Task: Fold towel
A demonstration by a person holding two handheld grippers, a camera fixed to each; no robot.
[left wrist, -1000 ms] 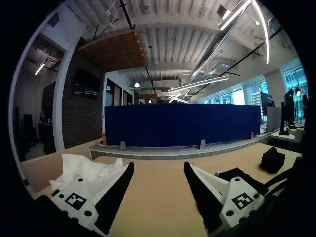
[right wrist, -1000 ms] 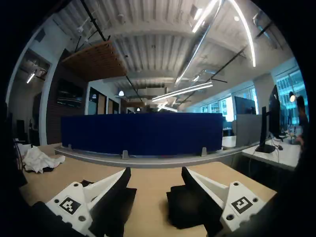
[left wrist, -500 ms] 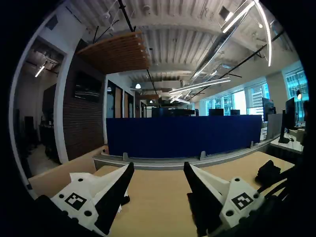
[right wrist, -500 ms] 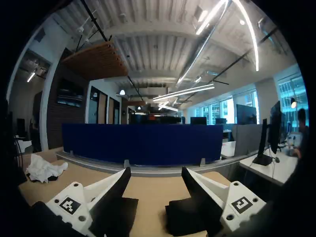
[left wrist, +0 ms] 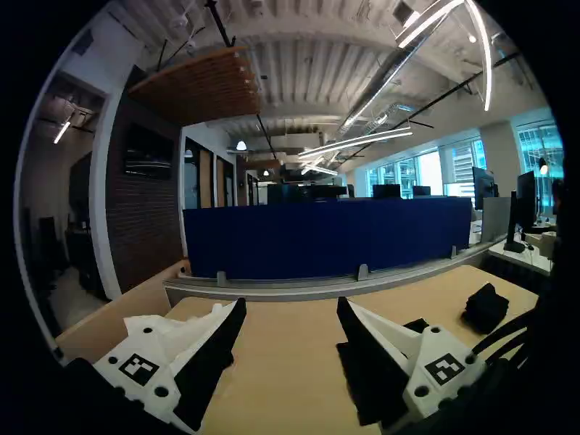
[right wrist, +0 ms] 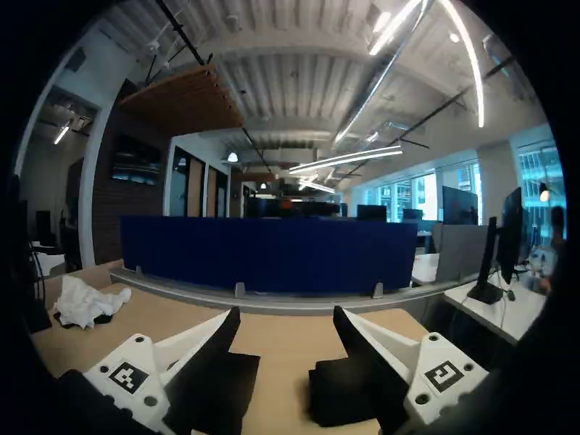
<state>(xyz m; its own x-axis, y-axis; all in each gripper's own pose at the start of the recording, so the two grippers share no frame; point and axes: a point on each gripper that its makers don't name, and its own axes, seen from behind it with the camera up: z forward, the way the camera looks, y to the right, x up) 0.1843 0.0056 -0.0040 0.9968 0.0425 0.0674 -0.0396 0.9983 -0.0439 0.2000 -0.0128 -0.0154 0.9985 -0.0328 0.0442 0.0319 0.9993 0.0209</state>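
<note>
Your left gripper point(left wrist: 290, 304) hangs over the desk point(left wrist: 290, 377) with its jaws spread wide and nothing between them. In the left gripper view a flat black cloth point(left wrist: 418, 325) lies on the wood, partly hidden behind the right-hand finger. A bunched black bundle point(left wrist: 484, 306) sits farther right, near the desk's edge. A blue divider point(left wrist: 326, 235) runs across the far side of the desk.

Your right gripper point(right wrist: 285, 313) is also over the desk, jaws wide apart and holding nothing. In the right gripper view two black folded towels lie flat on the near part of the desk. The left black towel point(right wrist: 232, 377) is partly under the left-hand finger and the right black towel point(right wrist: 330, 391) partly under the right-hand finger. Bare wood shows between them, so they do not touch. The crumpled white towel point(right wrist: 85, 301) lies in a loose heap at the far left of the desk, well apart from both black ones and close to the blue divider. A monitor point(right wrist: 500, 243) stands on the neighbouring desk to the right.
</note>
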